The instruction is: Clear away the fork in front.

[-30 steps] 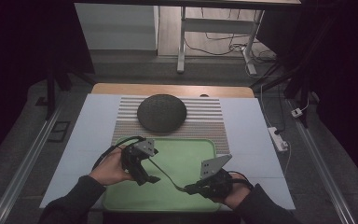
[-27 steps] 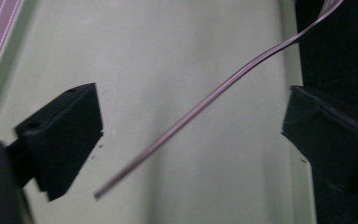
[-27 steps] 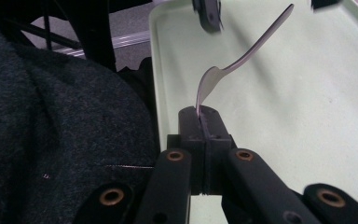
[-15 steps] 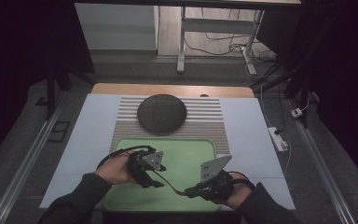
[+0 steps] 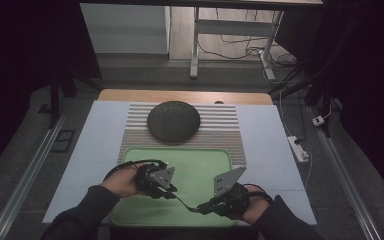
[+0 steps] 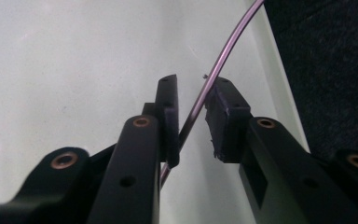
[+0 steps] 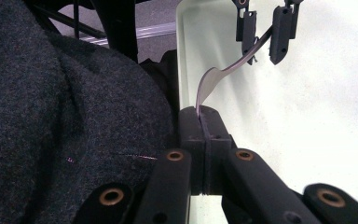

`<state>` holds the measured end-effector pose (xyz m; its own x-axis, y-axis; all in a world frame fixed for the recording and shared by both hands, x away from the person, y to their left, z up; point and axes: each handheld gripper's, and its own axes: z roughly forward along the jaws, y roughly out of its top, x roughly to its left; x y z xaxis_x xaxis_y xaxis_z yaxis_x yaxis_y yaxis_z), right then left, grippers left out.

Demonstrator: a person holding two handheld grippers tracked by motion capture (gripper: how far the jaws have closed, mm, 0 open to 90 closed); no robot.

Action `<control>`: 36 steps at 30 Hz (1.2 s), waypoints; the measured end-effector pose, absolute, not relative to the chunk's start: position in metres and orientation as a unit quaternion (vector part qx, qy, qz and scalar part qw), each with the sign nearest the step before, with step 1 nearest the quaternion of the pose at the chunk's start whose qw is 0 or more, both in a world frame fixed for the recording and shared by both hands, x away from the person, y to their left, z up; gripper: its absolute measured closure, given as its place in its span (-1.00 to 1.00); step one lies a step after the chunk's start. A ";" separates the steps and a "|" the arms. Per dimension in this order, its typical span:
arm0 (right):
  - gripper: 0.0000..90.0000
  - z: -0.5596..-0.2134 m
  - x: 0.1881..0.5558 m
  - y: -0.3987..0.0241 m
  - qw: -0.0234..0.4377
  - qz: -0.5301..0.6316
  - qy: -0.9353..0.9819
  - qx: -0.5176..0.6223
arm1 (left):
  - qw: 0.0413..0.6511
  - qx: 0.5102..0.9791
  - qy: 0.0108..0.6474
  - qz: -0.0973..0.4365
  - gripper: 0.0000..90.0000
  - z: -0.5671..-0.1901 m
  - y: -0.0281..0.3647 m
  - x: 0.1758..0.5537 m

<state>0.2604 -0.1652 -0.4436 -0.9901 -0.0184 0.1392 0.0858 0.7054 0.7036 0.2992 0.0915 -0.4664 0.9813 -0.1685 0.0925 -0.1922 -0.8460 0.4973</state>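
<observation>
1. Spoon (image 7: 223, 72): thin metal piece, likely a spoon or fork, held above the green tray (image 5: 200, 165) and spanning the gap between both tools. Its broad end is clamped in the right gripper (image 7: 200, 114), whose jaws are fully closed on it.
2. Left gripper (image 6: 193, 116): jaws have just been closing, with the handle (image 6: 214, 79) running between them. The gap is narrow. The handle leans against the left pad, while the right pad looks barely clear of it; no firm pinch yet, as far as the left gripper view tells.
3. High view: left gripper (image 5: 156, 181) and right gripper (image 5: 220, 202) sit close together over the near half of the tray, with the spoon (image 5: 185, 202) slanting between them.
4. Farther out: a dark round lid or dish (image 5: 173, 120) rests on a striped mat (image 5: 225, 135) beyond the tray, all on the pale bench (image 5: 95, 135).
5. Risks, as judged:
   - The handle crosses the left jaws at a slant, so closing could twist it sideways or let it slip along the pads.
   - If the right jaws let go before the left grip is firm, the spoon would drop onto the tray.
   - Pulling the hands apart with both clamped could bend the thin handle.
</observation>
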 end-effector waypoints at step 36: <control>-0.15 -0.442 0.274 -0.187 -0.034 -0.407 -0.902 -0.142 | 0.243 0.969 0.033 -0.020 0.91 -0.460 0.111 0.298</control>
<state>0.2742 -0.1867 -0.4419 -0.9574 0.2835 0.0551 0.2290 0.6290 0.7429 0.2979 0.1106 -0.4601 0.9970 0.0538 -0.0555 0.0736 -0.8798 0.4697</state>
